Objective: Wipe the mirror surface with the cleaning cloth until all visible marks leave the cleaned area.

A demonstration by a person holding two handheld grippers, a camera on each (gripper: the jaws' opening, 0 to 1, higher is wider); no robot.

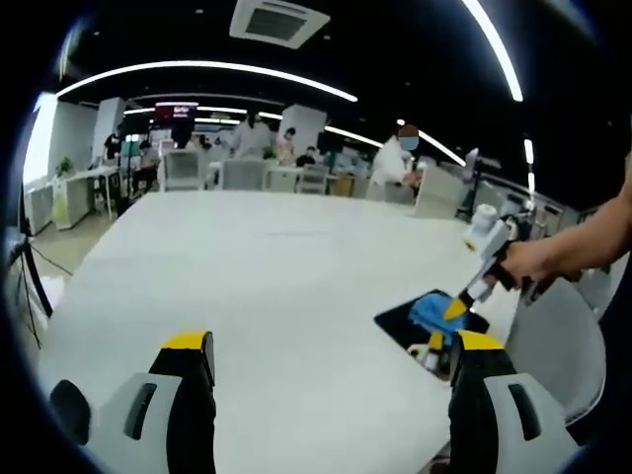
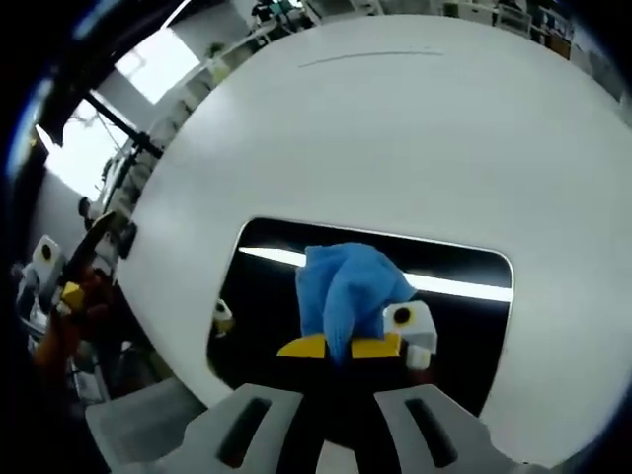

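Dark rectangular mirror (image 2: 464,326) lies flat on the white desk (image 2: 395,138); right gripper (image 2: 341,348) fingers pinch the crumpled blue cleaning cloth (image 2: 346,286) upon it. Left gripper (image 1: 331,360) fingers stand open.

Table: a large white table (image 1: 267,286) filled the foreground.
Ceiling: dark, with long curved light strips (image 1: 207,69) and an air vent (image 1: 278,20).
Far end: white chairs (image 1: 242,175), people seated.
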